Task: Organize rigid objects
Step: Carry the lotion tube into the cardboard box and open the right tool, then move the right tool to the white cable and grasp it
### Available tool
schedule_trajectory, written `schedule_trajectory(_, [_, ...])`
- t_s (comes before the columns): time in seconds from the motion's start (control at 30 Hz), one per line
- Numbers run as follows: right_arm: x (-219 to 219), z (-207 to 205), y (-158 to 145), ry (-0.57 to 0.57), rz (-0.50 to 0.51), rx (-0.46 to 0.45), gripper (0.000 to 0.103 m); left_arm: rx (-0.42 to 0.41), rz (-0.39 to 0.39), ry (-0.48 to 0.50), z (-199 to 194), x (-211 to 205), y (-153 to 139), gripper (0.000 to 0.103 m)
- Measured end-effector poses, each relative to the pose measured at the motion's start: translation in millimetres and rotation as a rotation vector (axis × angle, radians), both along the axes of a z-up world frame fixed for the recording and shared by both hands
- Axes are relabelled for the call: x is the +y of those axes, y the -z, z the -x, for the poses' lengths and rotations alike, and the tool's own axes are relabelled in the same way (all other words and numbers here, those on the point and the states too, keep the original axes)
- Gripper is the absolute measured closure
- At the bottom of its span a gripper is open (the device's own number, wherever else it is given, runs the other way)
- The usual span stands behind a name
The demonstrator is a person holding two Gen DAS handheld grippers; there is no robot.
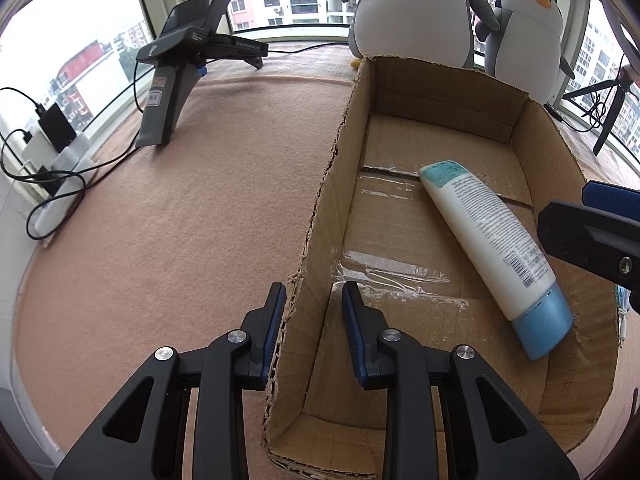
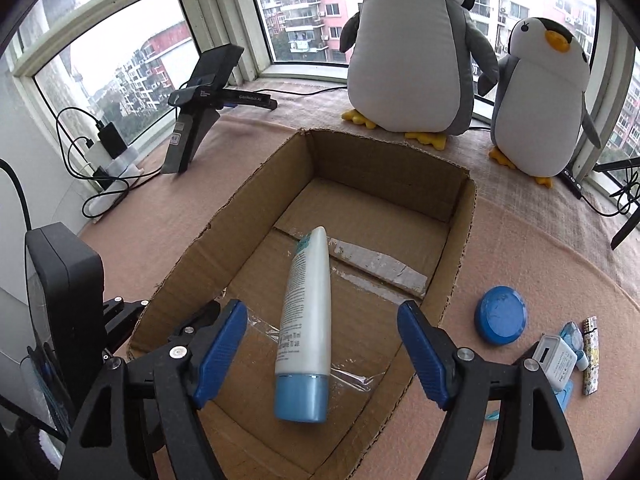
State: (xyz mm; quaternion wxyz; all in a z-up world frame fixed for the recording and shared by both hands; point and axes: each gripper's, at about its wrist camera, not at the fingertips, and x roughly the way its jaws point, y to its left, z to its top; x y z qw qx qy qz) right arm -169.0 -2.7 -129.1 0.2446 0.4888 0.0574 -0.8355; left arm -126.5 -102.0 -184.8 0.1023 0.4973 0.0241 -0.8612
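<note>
An open cardboard box [image 1: 332, 184] [image 2: 460, 240] stands on the pink cloth. A white tube with a blue cap [image 1: 492, 240] [image 2: 306, 320] lies inside it, cap toward me. My left gripper [image 1: 314, 312] straddles the box's left wall, one finger on each side; a gap shows between the inner pad and the wall. My right gripper [image 2: 322, 348] is open wide above the box, over the tube's cap end, touching nothing. Its fingers [image 1: 592, 232] show at the right edge of the left wrist view. A blue round lid [image 2: 500, 314], a white charger [image 2: 554, 362] and a patterned lighter [image 2: 590, 354] lie right of the box.
Two plush penguins [image 2: 404, 48] [image 2: 540, 104] stand behind the box by the window. A black device on a stand [image 1: 180, 80] [image 2: 200, 112] sits far left, with cables and a power strip [image 1: 52, 184] at the left edge. A tripod [image 1: 612, 108] stands far right.
</note>
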Motion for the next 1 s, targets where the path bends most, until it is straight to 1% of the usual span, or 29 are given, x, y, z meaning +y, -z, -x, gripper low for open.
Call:
schedule_trajectory(0.17, [15, -6, -4, 0.022, 0.012, -0.005, 0.029, 0.0, 0.003, 0.001, 0, 0, 0, 0.076])
schedule_trajectory(0.27, [33, -11, -9, 0.05, 0.029, -0.007, 0.029, 0.001, 0.005, 0.0, 0, 0, 0, 0.076])
schedule_trajectory(0.47, [80, -20, -18, 0.144, 0.063, -0.019, 0.029, 0.002, 0.007, 0.002, 0, 1, 0, 0.076])
schedule_trajectory(0.67, [127, -28, -24, 0.238, 0.063, -0.025, 0.029, 0.002, 0.005, 0.002, 0, 1, 0, 0.076])
schedule_trajectory(0.8, [157, -32, -18, 0.311, 0.063, -0.058, 0.029, 0.002, 0.006, 0.001, 0, 1, 0, 0.076])
schedule_trajectory(1.0, [192, -34, 4, 0.402, 0.083, -0.151, 0.03, 0.004, 0.004, 0.002, 0, 1, -1, 0.076])
